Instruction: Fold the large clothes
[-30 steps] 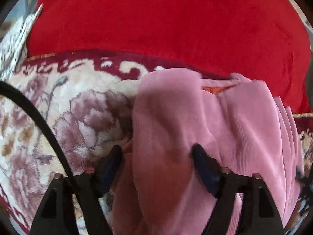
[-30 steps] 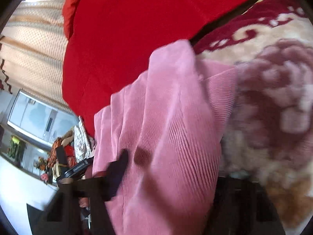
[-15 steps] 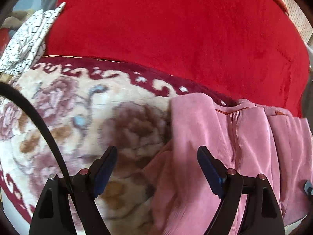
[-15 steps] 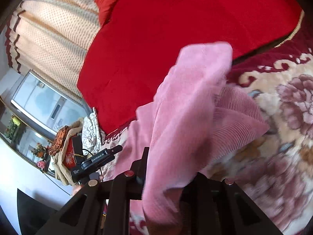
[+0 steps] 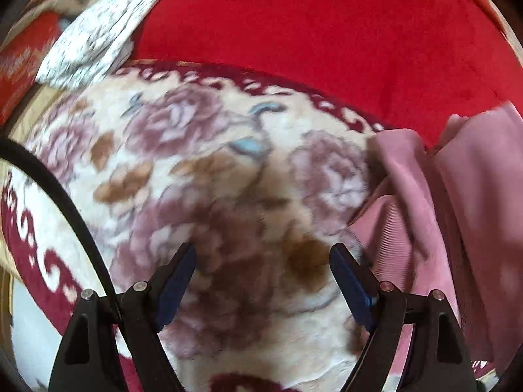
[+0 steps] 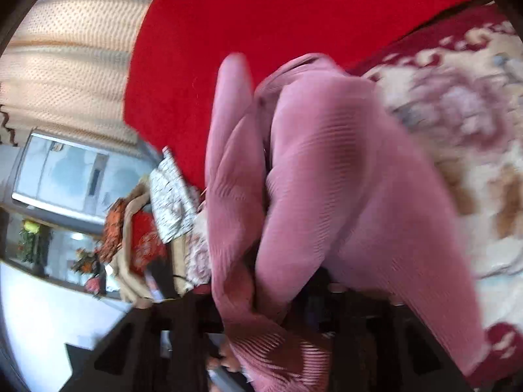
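Note:
A pink ribbed garment (image 5: 441,202) lies bunched at the right of the left wrist view, on a floral blanket (image 5: 202,170). My left gripper (image 5: 261,281) is open and empty, over bare blanket left of the garment. In the right wrist view the same garment (image 6: 327,196) hangs in thick folds over my right gripper (image 6: 294,300), which is shut on it; the fingertips are buried in the cloth.
A large red cushion (image 5: 327,26) runs along the back of the blanket. A white patterned cloth (image 5: 98,39) lies at the far left. In the right wrist view a curtain (image 6: 65,49), a window and cluttered items (image 6: 137,235) stand at the left.
My left gripper has slid left off the pink garment onto bare blanket, still open. My right gripper closed on the garment and lifted it, so it now hangs bunched.

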Demonstrator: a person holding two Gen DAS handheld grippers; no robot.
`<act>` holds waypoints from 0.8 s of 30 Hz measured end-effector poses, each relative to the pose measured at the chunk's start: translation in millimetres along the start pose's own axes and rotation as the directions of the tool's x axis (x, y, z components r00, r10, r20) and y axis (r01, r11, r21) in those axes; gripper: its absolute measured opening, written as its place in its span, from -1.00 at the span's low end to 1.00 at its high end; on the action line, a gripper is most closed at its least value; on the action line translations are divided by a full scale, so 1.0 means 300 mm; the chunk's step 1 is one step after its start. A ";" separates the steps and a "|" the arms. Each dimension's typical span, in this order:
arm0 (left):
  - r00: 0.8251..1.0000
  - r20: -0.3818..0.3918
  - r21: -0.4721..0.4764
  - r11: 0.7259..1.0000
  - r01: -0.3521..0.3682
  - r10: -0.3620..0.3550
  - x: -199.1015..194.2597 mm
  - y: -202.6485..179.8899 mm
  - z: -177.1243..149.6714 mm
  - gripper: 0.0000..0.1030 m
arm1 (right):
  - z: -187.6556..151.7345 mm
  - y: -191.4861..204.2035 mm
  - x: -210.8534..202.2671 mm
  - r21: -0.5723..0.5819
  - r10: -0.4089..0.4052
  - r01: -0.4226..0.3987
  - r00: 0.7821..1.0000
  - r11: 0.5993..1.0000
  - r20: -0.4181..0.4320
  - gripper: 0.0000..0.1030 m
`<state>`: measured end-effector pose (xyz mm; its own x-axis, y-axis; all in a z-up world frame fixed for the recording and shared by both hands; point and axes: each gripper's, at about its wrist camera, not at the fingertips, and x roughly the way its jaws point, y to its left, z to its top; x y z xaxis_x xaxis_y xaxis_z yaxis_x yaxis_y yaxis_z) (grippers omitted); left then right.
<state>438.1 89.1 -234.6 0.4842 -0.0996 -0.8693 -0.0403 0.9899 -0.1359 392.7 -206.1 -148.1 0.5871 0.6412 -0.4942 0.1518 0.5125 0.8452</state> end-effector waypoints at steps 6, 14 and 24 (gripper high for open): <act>0.997 0.036 -0.013 0.997 0.073 -0.073 -0.056 0.077 -0.032 0.65 | -0.015 0.024 -0.051 -0.025 0.325 -0.325 0.946 0.945 -0.019 0.54; 0.896 -0.102 -0.012 0.901 0.434 -0.432 -0.091 -0.041 -0.145 0.65 | -0.057 -0.136 -0.241 -0.269 -0.105 0.164 0.970 0.949 0.221 0.24; 0.809 -0.137 -0.131 0.820 0.557 -0.571 0.073 -0.145 -0.001 0.65 | -0.170 -0.241 -0.127 -0.349 -0.113 0.185 0.970 0.919 0.216 0.03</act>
<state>450.1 43.7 -247.8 0.2949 -0.6600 -0.6909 0.1221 0.7432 -0.6578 318.7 -238.5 -200.7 0.7239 0.4407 -0.5308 -0.0294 0.7884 0.6145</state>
